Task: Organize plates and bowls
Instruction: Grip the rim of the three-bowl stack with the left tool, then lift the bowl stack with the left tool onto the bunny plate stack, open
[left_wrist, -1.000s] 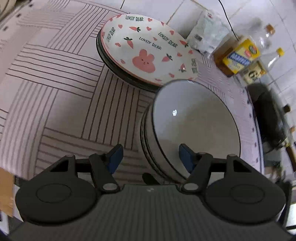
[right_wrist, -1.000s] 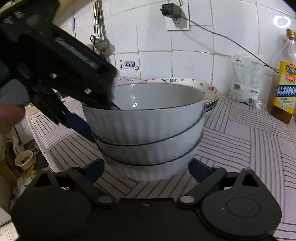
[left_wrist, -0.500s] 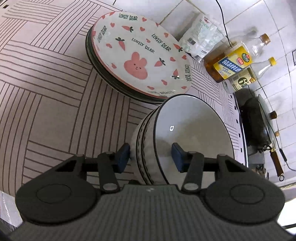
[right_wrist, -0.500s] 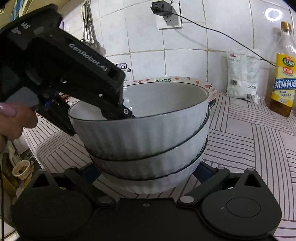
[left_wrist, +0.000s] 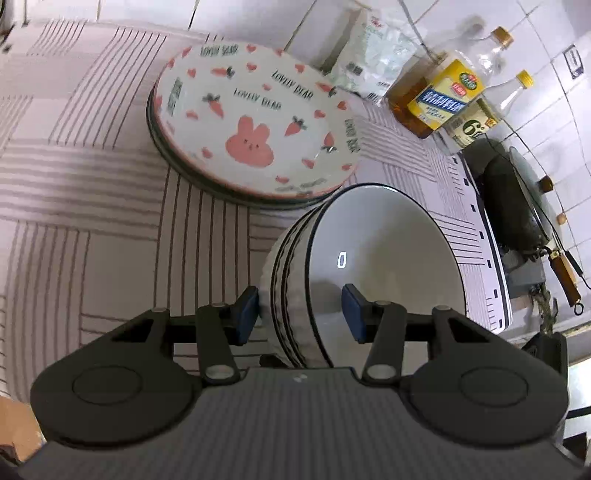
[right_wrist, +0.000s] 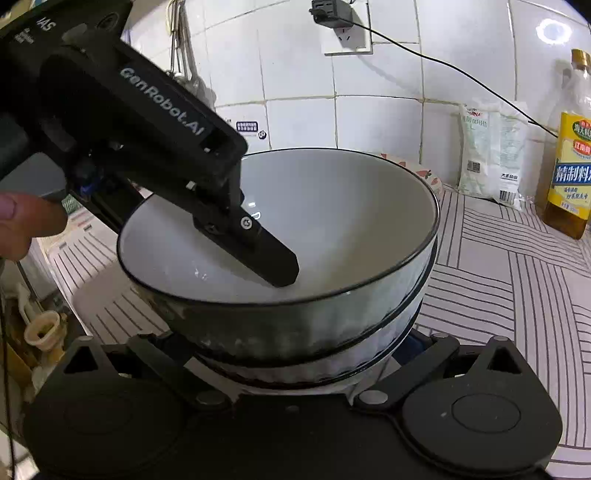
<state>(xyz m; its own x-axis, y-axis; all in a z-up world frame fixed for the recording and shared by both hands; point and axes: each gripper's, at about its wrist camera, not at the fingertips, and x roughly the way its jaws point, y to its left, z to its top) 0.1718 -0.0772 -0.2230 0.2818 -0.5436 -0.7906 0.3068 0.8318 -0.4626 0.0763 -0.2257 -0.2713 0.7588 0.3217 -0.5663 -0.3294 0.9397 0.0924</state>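
Striped counter (left_wrist: 110, 229), left gripper (left_wrist: 299, 314) angled down, fingers straddling bowl stack (left_wrist: 369, 266) wall, right gripper's (right_wrist: 295, 343) grip seemingly hidden.

Left tongs (right_wrist: 258, 251) reach inside the top bowl (right_wrist: 332, 206) of a stack, right tongs (right_wrist: 291, 354) flanking its base.

oil bottles (left_wrist: 439, 99), white bag (left_wrist: 373, 62), wok (left_wrist: 513, 199)
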